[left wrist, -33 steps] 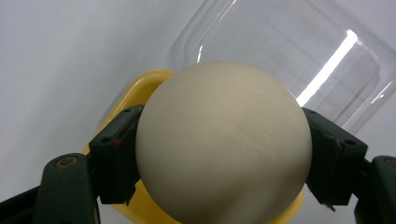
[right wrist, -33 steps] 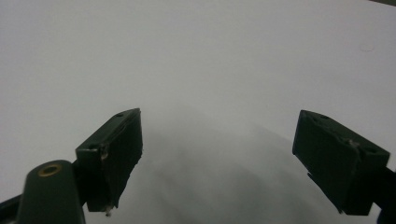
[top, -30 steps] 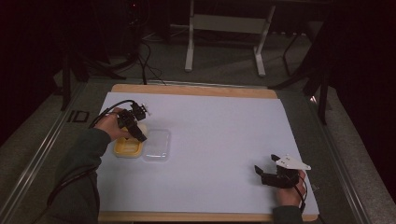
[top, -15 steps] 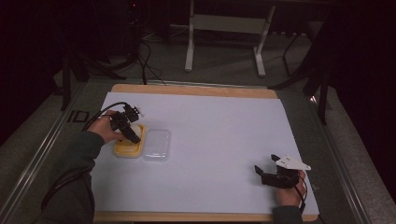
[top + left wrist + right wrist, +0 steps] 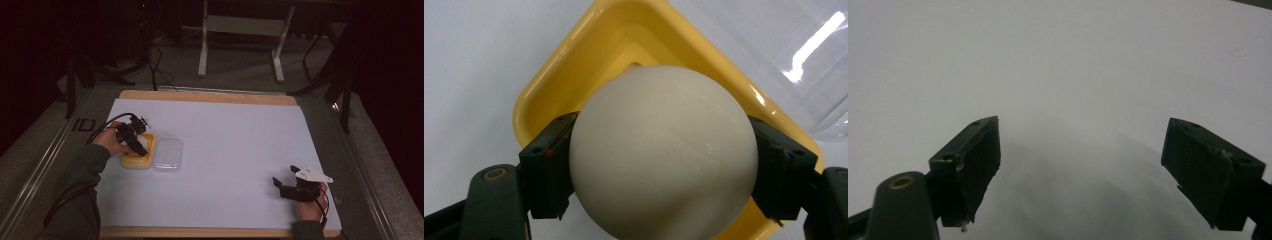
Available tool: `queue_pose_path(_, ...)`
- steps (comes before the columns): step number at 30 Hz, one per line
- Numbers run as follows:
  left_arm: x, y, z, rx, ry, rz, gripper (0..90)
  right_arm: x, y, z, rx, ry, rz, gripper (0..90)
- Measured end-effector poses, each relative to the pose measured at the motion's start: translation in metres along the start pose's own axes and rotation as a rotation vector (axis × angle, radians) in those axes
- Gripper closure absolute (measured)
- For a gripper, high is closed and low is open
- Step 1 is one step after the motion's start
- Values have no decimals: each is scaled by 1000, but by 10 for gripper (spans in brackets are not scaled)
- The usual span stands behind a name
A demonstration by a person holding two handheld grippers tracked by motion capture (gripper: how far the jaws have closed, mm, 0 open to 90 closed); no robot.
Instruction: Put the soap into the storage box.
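A smooth cream-white ball sits between the two black pads of my left gripper, which is shut on it just above a shallow yellow tray. From above, the left gripper hangs over that yellow tray at the table's left, the white ball showing at its tips. A clear plastic lid lies right beside the tray. My right gripper rests near the front right of the white table. Its jaws stand wide apart over bare white surface, nothing between the right gripper pads.
The clear lid shines at the upper right of the left gripper view. A wooden strip edges the table's far side, and another runs along the front. A metal stand and cables sit on the dark floor beyond.
My left gripper, with the ball in it, has slid left and a little down over the yellow tray. The right gripper has kept still.
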State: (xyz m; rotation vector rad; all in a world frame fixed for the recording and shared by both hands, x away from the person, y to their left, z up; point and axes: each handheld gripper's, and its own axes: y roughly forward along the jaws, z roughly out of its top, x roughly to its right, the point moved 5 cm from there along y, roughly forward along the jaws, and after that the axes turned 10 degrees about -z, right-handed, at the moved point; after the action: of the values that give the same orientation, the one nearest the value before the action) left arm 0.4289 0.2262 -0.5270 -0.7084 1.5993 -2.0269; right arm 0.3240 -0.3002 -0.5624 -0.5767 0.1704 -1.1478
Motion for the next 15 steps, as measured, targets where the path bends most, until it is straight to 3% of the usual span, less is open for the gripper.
queue_pose_path(15, 0, 14, -2, -16, 6, 11, 239, 0, 0, 0, 1, -3, 1, 159)
